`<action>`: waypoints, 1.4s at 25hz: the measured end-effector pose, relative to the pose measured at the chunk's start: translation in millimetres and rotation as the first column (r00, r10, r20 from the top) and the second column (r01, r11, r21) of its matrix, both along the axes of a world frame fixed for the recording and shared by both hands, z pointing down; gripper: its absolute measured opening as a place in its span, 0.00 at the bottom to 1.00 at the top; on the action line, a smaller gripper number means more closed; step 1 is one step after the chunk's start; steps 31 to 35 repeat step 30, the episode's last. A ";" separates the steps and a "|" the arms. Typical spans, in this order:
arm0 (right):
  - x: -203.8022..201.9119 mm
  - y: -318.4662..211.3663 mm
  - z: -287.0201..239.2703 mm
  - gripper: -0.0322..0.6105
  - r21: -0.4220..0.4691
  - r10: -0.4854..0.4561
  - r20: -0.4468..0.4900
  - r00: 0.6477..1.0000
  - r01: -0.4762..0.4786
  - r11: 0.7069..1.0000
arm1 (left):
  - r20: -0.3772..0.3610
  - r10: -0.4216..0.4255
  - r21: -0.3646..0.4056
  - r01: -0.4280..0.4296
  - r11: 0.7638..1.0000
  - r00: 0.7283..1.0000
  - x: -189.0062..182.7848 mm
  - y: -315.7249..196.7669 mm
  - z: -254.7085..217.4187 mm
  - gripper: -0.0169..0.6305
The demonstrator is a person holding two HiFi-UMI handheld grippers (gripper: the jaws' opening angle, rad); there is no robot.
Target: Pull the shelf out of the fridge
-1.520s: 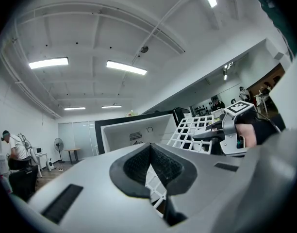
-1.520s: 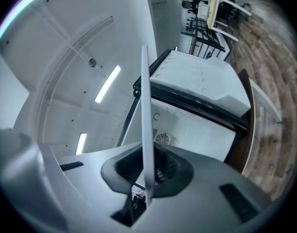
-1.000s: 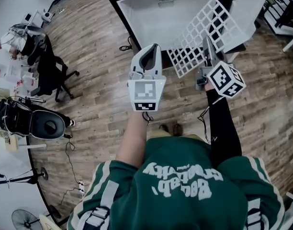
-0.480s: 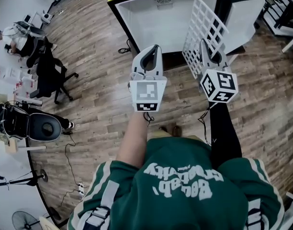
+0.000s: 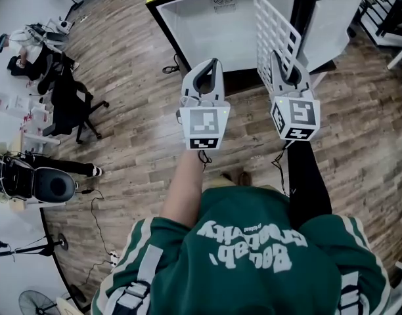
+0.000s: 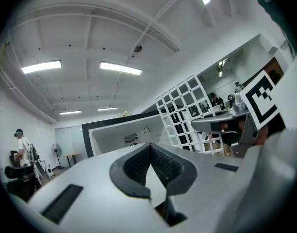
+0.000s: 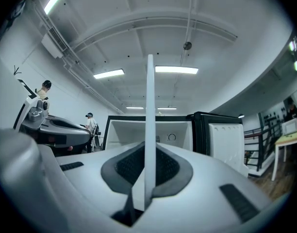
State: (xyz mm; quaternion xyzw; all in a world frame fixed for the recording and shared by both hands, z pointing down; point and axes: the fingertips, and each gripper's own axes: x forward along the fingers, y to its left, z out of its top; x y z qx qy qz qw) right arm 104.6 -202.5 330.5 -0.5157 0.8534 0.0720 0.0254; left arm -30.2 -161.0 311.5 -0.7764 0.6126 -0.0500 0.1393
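Note:
The white grid shelf (image 5: 274,30) is outside the fridge (image 5: 214,25), which stands open with a bare white inside. My right gripper (image 5: 282,61) is shut on the shelf's lower edge and holds it upright, nearly edge-on to the head view. In the right gripper view the shelf (image 7: 149,106) is a thin white bar rising from between the pads of that gripper (image 7: 148,152). My left gripper (image 5: 207,67) hovers beside it to the left, shut on nothing. In the left gripper view its jaws (image 6: 151,147) meet, with the shelf (image 6: 185,113) to the right.
The fridge door (image 5: 332,18) hangs open on the right. Wood floor with cables lies below. A black office chair (image 5: 73,100) and a seated person (image 5: 20,48) are at the left, a round black stool (image 5: 53,186) lower left, and a metal rack (image 5: 391,12) at the far right.
The right gripper has turned and drawn left, swinging the shelf from a slanted, face-on pose to upright and edge-on. The left gripper has stayed put.

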 end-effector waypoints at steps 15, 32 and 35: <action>-9.4 1.8 -6.9 0.11 0.032 -0.003 -0.002 1.000 0.003 0.999 | 0.004 -0.007 0.004 0.007 1.000 1.000 -10.0 0.8 -1.8 0.05; -19.5 5.8 -15.5 0.11 0.056 -0.005 -0.022 1.000 0.006 0.998 | -0.006 -0.018 0.011 0.018 1.000 1.000 -20.3 4.8 -6.2 0.05; -19.5 5.8 -15.5 0.11 0.056 -0.005 -0.022 1.000 0.006 0.998 | -0.006 -0.018 0.011 0.018 1.000 1.000 -20.3 4.8 -6.2 0.05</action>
